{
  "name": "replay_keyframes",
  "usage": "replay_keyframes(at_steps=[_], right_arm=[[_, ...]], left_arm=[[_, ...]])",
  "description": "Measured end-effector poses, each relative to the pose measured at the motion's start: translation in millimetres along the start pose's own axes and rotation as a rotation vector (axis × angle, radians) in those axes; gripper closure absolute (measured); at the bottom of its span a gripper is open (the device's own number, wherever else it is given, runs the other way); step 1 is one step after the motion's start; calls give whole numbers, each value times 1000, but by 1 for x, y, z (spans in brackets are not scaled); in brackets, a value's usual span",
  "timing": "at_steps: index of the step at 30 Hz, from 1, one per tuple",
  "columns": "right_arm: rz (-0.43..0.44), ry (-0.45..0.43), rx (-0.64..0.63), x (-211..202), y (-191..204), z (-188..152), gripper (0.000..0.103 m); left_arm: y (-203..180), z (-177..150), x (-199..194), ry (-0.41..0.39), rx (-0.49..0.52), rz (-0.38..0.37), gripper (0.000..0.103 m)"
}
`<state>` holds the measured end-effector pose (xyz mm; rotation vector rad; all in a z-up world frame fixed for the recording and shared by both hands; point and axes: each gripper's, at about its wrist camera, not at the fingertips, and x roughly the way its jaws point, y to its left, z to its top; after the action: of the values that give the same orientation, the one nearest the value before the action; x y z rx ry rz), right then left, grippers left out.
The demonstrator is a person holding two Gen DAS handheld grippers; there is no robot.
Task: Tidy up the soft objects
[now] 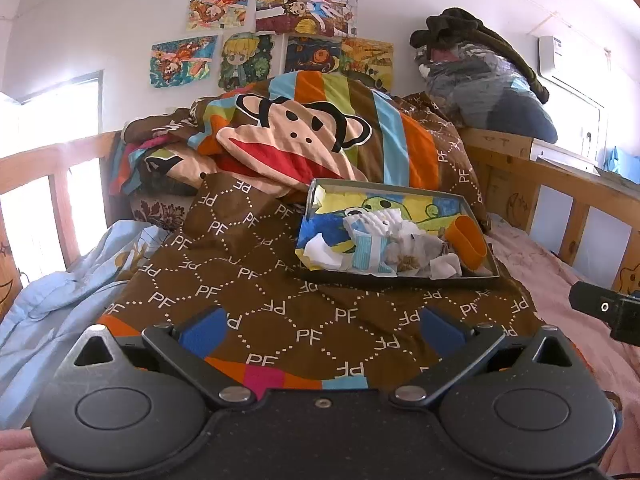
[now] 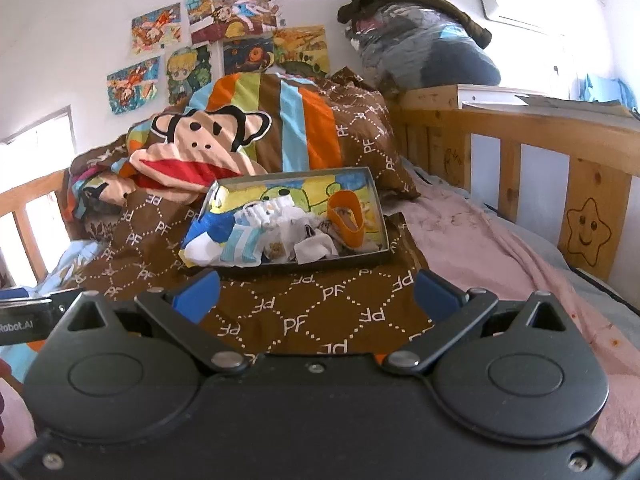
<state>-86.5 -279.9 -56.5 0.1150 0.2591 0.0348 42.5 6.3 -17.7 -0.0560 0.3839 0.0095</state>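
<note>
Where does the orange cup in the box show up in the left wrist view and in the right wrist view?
Left wrist view: the orange cup lies at the right end of the box, right of centre.
Right wrist view: the orange cup lies at the right end of the box, just above centre.
Shared landmark: the monkey-face bedding behind the box.

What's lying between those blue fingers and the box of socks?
Only the brown quilt, in both views. Nothing else sits between the right gripper or left gripper and the box.
</note>
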Motion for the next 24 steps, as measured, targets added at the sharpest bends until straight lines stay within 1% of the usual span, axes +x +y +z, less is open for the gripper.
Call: replay_keyframes(at_steps=[4,13,24], right_arm=[[-3,28,-7,11,0,6,0],[6,37,-34,21,1,12,0],[13,44,-43,25,-4,13,0]], left_arm=[[0,0,0,-2,-2,-3,1],[-3,-2,2,-21,1,-20,1],[-3,-3,2,-15,12,-28,1]])
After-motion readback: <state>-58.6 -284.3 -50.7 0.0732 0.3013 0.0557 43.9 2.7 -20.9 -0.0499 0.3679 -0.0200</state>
